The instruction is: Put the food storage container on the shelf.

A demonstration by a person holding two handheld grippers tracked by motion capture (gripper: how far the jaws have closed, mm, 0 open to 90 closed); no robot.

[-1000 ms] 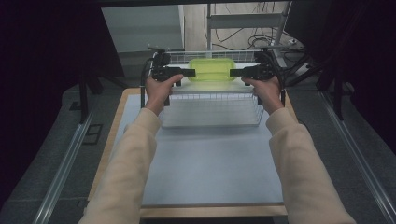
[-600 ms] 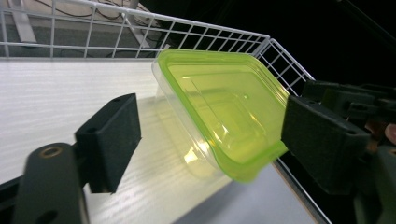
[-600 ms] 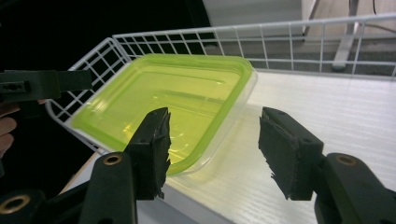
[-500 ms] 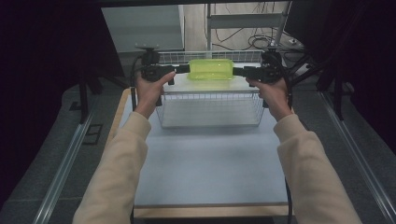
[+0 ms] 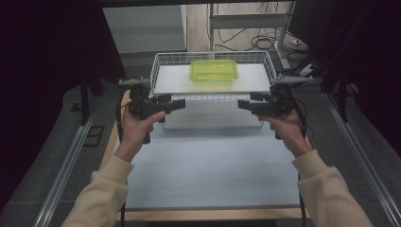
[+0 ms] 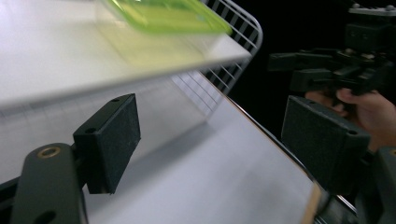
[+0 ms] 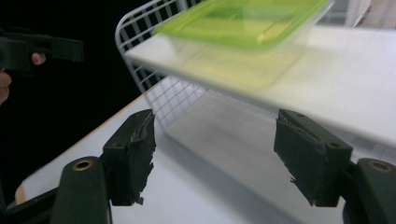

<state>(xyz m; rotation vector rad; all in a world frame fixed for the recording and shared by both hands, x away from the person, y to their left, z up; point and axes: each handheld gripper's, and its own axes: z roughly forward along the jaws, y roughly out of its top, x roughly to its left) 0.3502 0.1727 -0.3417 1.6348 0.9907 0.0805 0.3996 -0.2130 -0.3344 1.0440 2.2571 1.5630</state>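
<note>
While both jaw pairs gape wide and empty, the green container (image 5: 213, 70) sits on the wire rack's (image 5: 163, 60) top shelf, long axis crosswise, midway between left gripper (image 5: 171, 104) and right gripper (image 5: 246, 105), roughly equidistant

A pale grey rectangular desk top (image 5: 208, 175) with a light wooden rim stands on dark grey carpet (image 5: 47, 142). A silver metal rail runs along the floor beside its left edge (image 5: 66, 165), and another beside its right edge (image 5: 364, 156). Beyond the far edge, a pale grey box-shaped cabinet (image 5: 146, 28) stands towards the left, with a white metal frame (image 5: 250, 21) and loose black cables (image 5: 265, 42) on a wooden floor towards the right.
</note>
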